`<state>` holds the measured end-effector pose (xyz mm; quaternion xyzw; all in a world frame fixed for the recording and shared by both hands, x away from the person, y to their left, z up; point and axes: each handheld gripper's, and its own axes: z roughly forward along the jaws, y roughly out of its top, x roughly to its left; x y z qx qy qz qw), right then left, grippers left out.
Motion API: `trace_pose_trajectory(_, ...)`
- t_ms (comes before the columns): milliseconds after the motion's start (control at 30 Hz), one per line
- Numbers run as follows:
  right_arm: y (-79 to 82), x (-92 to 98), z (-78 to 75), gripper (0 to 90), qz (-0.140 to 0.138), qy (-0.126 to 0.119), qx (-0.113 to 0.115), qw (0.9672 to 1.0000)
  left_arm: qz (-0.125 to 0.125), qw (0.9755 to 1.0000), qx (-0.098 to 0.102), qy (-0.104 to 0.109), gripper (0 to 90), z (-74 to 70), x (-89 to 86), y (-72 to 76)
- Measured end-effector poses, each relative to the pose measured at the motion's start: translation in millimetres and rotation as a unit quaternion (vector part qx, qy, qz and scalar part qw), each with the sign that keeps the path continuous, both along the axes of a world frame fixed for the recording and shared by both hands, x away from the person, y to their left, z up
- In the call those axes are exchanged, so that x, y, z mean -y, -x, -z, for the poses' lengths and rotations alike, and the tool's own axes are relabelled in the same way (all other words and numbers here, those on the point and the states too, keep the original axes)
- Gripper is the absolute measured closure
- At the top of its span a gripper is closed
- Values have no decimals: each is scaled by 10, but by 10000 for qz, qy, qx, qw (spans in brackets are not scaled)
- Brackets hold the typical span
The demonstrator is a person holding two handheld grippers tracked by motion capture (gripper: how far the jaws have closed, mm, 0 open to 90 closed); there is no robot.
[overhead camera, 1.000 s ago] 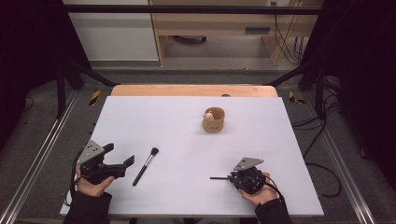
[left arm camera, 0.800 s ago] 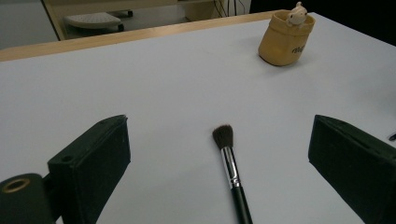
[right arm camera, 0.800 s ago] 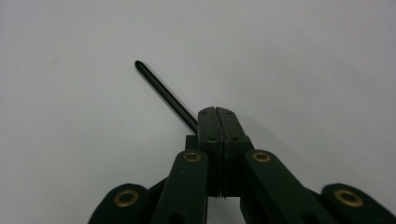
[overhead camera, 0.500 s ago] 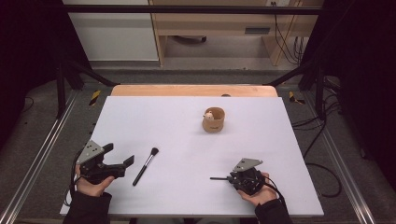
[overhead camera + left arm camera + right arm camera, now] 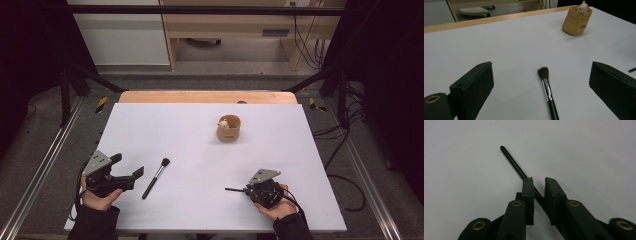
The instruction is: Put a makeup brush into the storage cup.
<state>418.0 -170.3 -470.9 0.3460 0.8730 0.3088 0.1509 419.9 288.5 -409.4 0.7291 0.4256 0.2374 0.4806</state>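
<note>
A black-handled makeup brush lies on the white table, bristles pointing away from me. My left gripper rests just left of it, held by a hand. In the left gripper view the brush lies between its wide open jaws, touching neither. My right gripper rests near the front right, jaws a narrow gap apart. A thin black stick runs slantwise through that gap and out past the tips; the gap looks wider than the stick. A tan cup stands farther back.
The tan cup holds a small pale toy figure peeking over its rim. A wooden strip edges the table's far side. Metal rails and cables flank the table.
</note>
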Motion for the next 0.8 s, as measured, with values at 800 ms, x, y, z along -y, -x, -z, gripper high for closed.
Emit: trace_pose_trajectory(800,14,-52,-14,824,-111,16,-174,9998,26,10000,17,-9,49,-2,6,4)
